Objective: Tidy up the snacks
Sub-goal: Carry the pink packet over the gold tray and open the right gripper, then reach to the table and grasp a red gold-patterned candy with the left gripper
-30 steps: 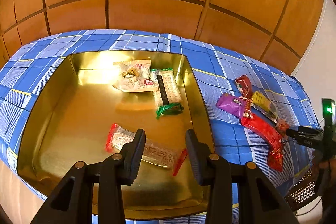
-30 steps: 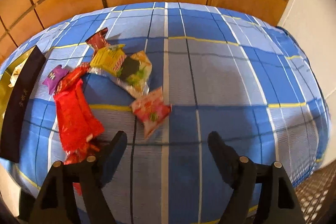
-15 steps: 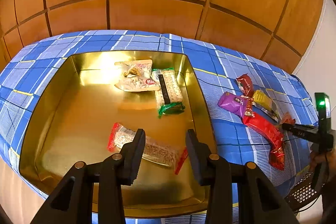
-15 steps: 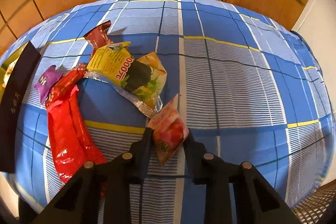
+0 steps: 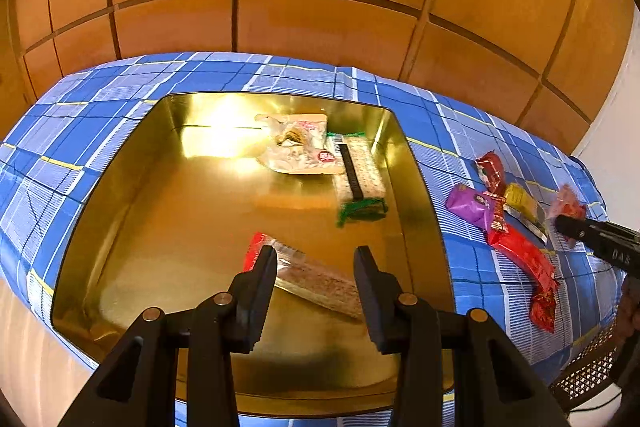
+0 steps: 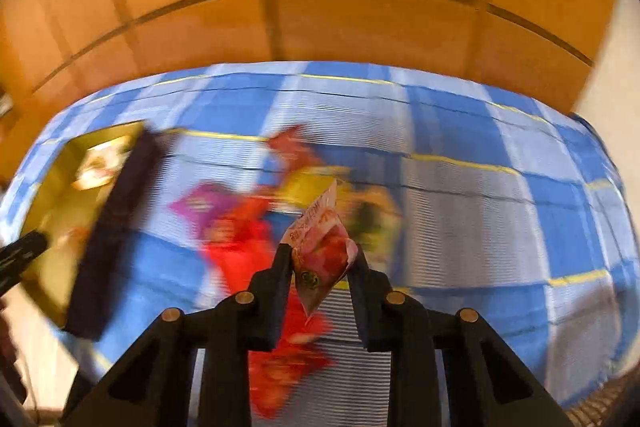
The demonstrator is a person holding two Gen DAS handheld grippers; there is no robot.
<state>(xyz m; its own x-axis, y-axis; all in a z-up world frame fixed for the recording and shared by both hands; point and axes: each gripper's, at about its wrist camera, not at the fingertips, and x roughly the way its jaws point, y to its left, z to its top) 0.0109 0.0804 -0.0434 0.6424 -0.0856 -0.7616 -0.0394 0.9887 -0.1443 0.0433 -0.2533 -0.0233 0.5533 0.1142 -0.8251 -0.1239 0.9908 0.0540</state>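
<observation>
Three packets already lie in the gold tin [image 5: 120,187] near the tablecloth's [image 5: 60,131] left end: a white pouch [image 5: 298,147] and green-ended cracker pack [image 5: 358,179] toward its far right corner, a red-ended clear bar [image 5: 316,277] near the front. Left gripper [image 5: 315,273] hovers over that bar, fingers half-spread, empty. Purple packet [image 5: 468,205], long red packet [image 5: 524,259] and yellow packet [image 5: 520,201] wait at the cloth's right end. Right gripper [image 6: 320,263] pinches the pink-red sachet [image 6: 322,251] by its middle, clear of the cloth. Risk: thin slippery film slips out during a fast swing toward the tin, or clips its rim.
</observation>
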